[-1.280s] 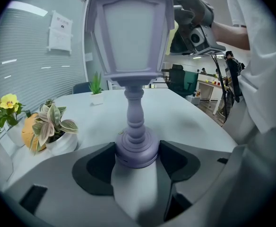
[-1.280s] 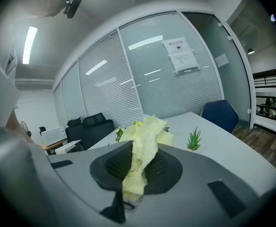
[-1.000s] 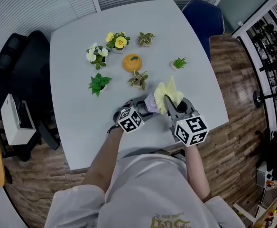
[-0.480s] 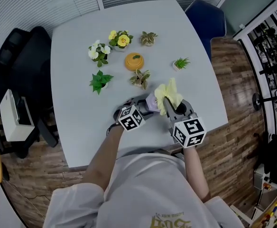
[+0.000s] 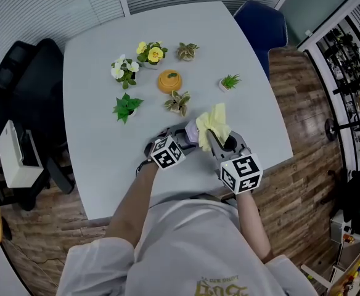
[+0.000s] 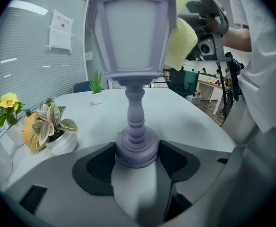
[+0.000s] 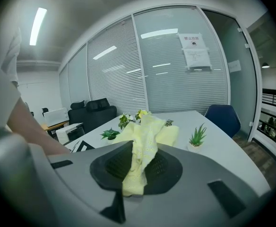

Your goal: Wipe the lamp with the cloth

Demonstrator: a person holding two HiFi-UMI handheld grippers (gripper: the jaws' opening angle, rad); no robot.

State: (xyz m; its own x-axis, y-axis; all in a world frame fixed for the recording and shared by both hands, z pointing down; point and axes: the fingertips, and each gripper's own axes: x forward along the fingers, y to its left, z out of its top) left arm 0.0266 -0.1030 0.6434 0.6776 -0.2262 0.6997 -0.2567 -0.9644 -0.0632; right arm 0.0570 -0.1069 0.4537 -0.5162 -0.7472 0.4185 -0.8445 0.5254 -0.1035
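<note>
Head view looks steeply down on the table (image 5: 94,153). Left gripper view sits low, close to the lamp (image 6: 128,41); right gripper view faces the blinds (image 7: 114,70) past the cloth (image 7: 145,136). All share the spiky plant (image 5: 229,81).

Quick counts:
- One counter (image 5: 106,159).
- Six small potted plants on it:
  - one white-flowered plant (image 5: 119,69)
  - one yellow-flowered plant (image 5: 150,53)
  - one spiky green plant (image 5: 230,81)
  - one broad-leaf green plant (image 5: 126,106)
  - two with variegated leaves, the far variegated plant (image 5: 187,50) and the near variegated plant (image 5: 179,102)
- One orange round ornament (image 5: 169,81).
- One lamp (image 6: 128,32), lavender.
- One cloth (image 5: 214,122), yellow.
- Two grippers, the left gripper (image 6: 137,150) and the right gripper (image 7: 137,167), with one marker cube on each.
- One blue chair (image 5: 261,22).
- Black office chairs (image 5: 26,85): looks like two, but they overlap, so not sure.
</note>
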